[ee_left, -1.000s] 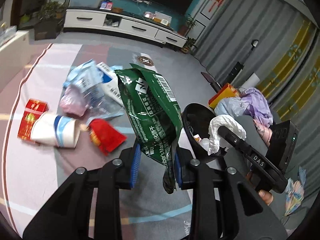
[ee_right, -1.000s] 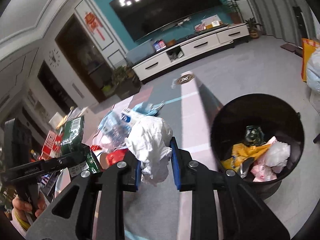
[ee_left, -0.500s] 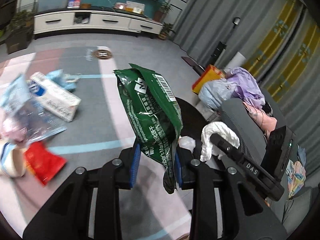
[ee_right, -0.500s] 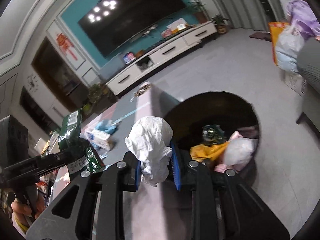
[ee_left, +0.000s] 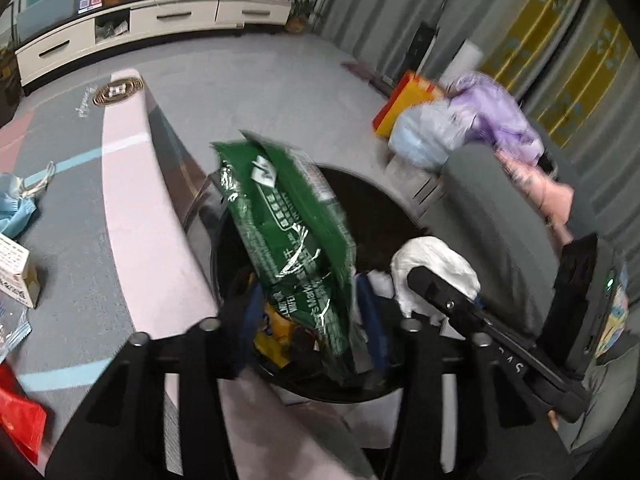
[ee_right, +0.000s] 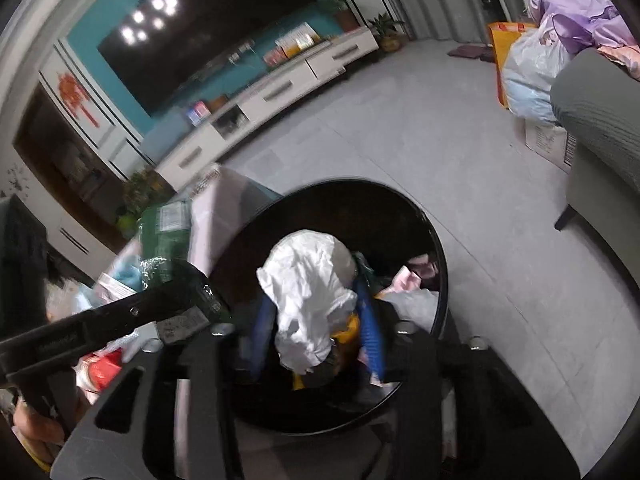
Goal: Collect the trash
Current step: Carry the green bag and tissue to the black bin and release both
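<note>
A black round trash bin (ee_right: 436, 248) holds yellow, pink and white scraps. My left gripper (ee_left: 310, 312) hangs over it with a green snack bag (ee_left: 288, 232) upright between its blue pads. Its jaws are opening, and a gap shows on the bag's left side. Beside it, my right gripper (ee_right: 316, 320) is over the bin's mouth with a crumpled white paper (ee_right: 308, 280) between its pads. Those jaws are opening too, and the paper sits loose. The same paper (ee_left: 436, 256) shows in the left wrist view, and the green bag (ee_right: 164, 232) in the right.
On the low table (ee_left: 144, 240) left of the bin lie a blue face mask (ee_left: 16, 208), a white box (ee_left: 16, 276) and a red wrapper (ee_left: 16, 416). A grey sofa (ee_right: 600, 120) with purple and blue bags (ee_left: 492, 120) stands right. A white TV cabinet (ee_left: 160, 20) lines the far wall.
Both grippers swung from the littered table over to the black bin and dropped lower. Their jaws have spread, loosening the green bag and the white paper.
</note>
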A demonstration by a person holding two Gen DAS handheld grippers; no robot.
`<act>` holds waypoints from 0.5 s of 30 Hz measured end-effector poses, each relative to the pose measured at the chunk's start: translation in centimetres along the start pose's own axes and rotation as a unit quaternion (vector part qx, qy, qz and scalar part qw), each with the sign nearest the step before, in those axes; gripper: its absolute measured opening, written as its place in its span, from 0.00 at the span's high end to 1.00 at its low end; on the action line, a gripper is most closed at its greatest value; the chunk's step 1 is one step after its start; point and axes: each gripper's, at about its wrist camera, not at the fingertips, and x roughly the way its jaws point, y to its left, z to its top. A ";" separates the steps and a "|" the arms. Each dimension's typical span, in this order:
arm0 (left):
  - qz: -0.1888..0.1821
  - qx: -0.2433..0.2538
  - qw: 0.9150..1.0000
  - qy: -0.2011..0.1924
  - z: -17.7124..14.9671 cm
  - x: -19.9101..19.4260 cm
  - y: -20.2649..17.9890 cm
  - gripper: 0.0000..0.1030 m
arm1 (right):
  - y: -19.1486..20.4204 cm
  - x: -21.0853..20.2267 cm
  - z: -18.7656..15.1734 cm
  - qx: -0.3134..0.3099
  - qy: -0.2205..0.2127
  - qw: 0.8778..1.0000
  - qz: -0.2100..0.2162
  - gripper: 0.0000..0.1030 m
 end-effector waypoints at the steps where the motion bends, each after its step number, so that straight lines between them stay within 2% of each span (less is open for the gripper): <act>1: 0.007 0.004 1.000 0.003 -0.2 0.3 0.0 0.43 | -0.1 0.5 -0.2 0.000 0.006 1.000 -0.008 0.43; 2: 0.011 0.007 1.000 0.005 -0.4 0.5 0.1 0.34 | -0.2 0.7 -0.4 0.001 0.008 1.000 -0.012 0.39; 3: 0.013 0.010 1.000 0.008 -0.6 0.8 0.3 0.31 | -0.2 0.8 -0.6 0.004 0.008 1.000 -0.014 0.39; 7: 0.013 0.003 1.000 0.002 -1.5 -0.5 0.8 0.30 | -0.3 -0.2 -1.2 0.014 0.000 1.000 0.003 0.38; 9: 0.012 -0.002 1.000 -0.013 -2.3 -2.2 1.2 0.23 | 0.3 -1.1 -1.2 0.012 -0.003 1.000 0.027 0.38; 12: 0.017 -0.010 0.999 -0.037 -4.5 -5.8 2.1 0.20 | 2.3 -2.5 -1.5 -0.012 -0.002 0.998 0.067 0.37; 15: 0.037 -0.029 0.997 -0.054 -7.5 -9.8 4.2 0.17 | 5.4 -3.5 -2.6 -0.048 0.010 0.994 0.093 0.31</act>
